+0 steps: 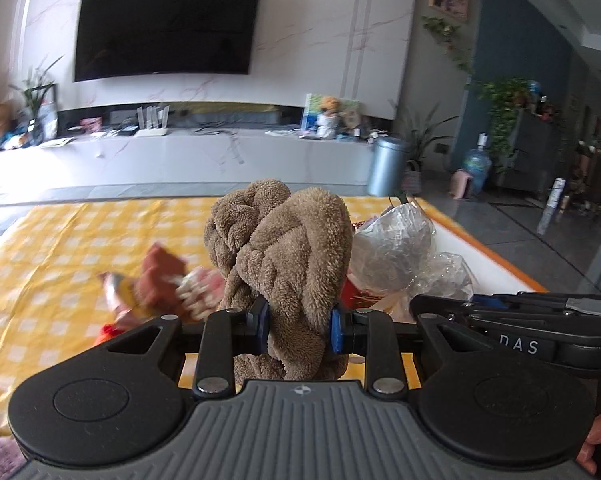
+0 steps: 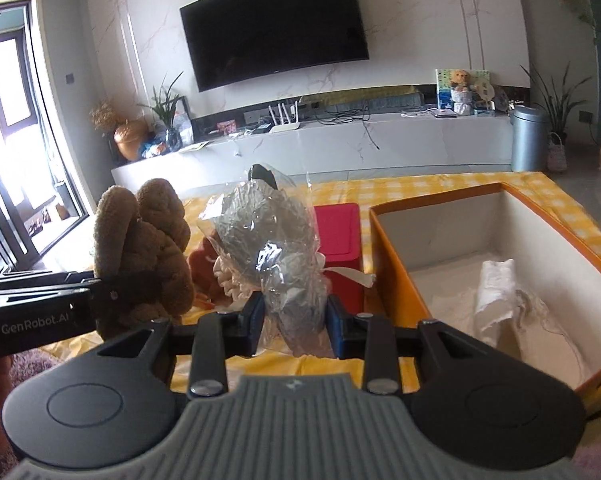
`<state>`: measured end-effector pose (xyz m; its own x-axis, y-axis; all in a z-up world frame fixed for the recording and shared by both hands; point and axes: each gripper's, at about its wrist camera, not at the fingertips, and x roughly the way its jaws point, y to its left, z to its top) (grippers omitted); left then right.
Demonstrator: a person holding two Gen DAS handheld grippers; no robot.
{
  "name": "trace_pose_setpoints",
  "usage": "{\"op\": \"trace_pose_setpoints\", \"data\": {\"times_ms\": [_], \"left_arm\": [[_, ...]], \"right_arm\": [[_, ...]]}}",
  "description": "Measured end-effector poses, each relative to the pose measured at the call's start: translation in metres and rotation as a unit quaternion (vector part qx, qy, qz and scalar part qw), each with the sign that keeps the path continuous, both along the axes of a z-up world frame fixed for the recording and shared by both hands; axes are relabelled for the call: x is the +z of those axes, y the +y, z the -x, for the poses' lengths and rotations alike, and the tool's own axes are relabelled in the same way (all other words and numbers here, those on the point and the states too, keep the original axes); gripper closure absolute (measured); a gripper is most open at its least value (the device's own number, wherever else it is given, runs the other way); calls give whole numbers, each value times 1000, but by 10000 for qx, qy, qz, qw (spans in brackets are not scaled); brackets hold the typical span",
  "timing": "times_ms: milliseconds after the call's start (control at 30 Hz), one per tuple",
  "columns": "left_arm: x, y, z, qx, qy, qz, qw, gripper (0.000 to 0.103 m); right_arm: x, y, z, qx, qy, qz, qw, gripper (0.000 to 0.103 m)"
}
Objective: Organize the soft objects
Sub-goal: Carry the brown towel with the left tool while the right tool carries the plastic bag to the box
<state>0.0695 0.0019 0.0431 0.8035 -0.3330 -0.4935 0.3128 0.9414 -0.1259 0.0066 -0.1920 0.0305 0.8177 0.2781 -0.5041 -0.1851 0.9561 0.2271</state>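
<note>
The left gripper [image 1: 298, 326] is closed tight on a brown fuzzy cloth [image 1: 280, 252], bunched up and held in the air above the counter [image 1: 60, 240]. It looks soft, light and squashy, so a pinch low on the bunch should keep it from slipping. The right gripper [image 2: 294, 326] squeezes a crinkly clear bag [image 2: 268, 248] with something grey inside. The plastic looks slippery, so a pinch on the stuffed part seems best. The orange box [image 2: 392, 276] sits just to the right, open, with a white cloth [image 2: 496, 292] inside. A red box [image 2: 340, 240] and more small soft things [image 1: 160, 284] lie near.
</note>
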Motion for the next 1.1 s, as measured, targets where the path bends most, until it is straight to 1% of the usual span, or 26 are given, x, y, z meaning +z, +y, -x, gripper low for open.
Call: {"op": "trace_pose_setpoints", "data": {"times_ms": [133,267,400,467,533,600,700,800,867,967,1033,1100], "left_arm": [[8,-31,-17,-478,-3,129,9988,71],[15,-67,-41,-974,82,230,9949,71],[19,-103,-73,-1402,307,286,9892,71],[18,-119,-90,-1482,462,236,9876,71],[11,-134,-107,-1500,645,62,9866,71],[2,-148,-122,-1499,851,-103,9850,71],[-14,-162,-143,-1523,1153,-287,9812,71],[-30,-174,-158,-1581,1328,-530,9770,71],[-39,-181,-165,-1624,1484,-672,9732,71],[-54,-193,-169,-1620,1574,-909,9699,71],[-64,-198,-172,-1651,1676,-948,9673,71],[-72,-200,-177,-1676,1789,-987,9645,71]], "right_arm": [[16,-35,7,-359,-43,-235,9991,71],[30,-71,2,-678,-56,-205,9975,71],[39,-103,-13,-930,14,-165,9955,71],[40,-117,-26,-1012,64,-160,9947,71],[39,-125,-40,-1076,151,-39,9941,71],[33,-130,-53,-1118,300,119,9932,71],[17,-140,-76,-1129,675,342,9907,71],[-4,-146,-94,-1102,1003,521,9875,70],[-17,-150,-106,-1065,1183,604,9854,70],[-34,-152,-120,-1030,1491,749,9806,69],[-44,-153,-130,-1009,1697,860,9765,69],[-51,-155,-136,-990,1802,953,9740,69]]}}
